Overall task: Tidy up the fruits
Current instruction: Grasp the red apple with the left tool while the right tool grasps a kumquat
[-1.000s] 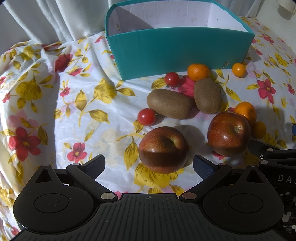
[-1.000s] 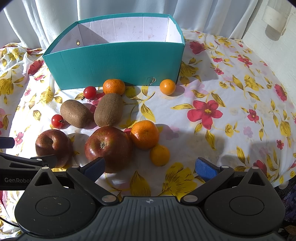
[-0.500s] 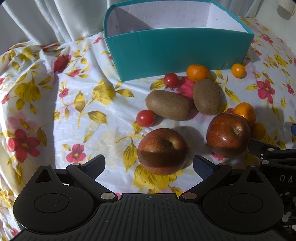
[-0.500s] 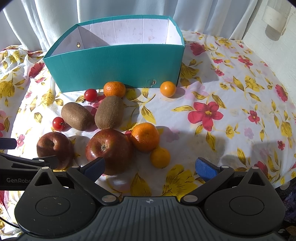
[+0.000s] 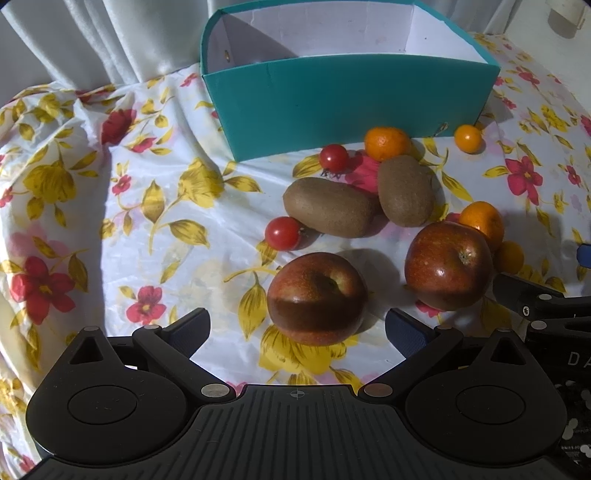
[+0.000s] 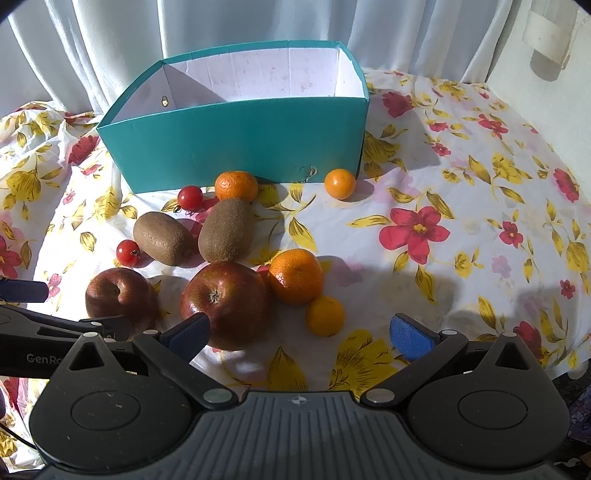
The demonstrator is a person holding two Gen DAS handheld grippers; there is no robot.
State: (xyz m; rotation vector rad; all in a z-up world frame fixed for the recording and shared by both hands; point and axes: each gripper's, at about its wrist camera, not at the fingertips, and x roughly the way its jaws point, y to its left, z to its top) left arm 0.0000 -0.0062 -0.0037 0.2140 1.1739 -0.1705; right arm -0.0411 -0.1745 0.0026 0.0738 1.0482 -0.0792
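Fruits lie on a floral cloth in front of an empty teal box (image 5: 347,107) (image 6: 236,147). My left gripper (image 5: 297,328) is open, its fingers either side of the near red apple (image 5: 316,297) without touching it. A second apple (image 5: 447,264) (image 6: 225,302) lies to the right. My right gripper (image 6: 299,332) is open and empty, just short of a small orange fruit (image 6: 325,315) and a mandarin (image 6: 295,275). Two kiwis (image 5: 328,212) (image 5: 406,190), two cherry tomatoes (image 5: 282,232) (image 5: 333,157), another mandarin (image 5: 386,143) and a small orange fruit (image 5: 468,137) lie nearer the box.
White curtains (image 6: 258,26) hang behind the box. The floral cloth (image 6: 461,221) is rumpled at the left and drops off at the right edge. Each gripper shows at the side of the other's view.
Both grippers have drawn back and risen slightly, so the fruits and box sit a little lower in view. Nothing was picked up; the fruits have not moved.
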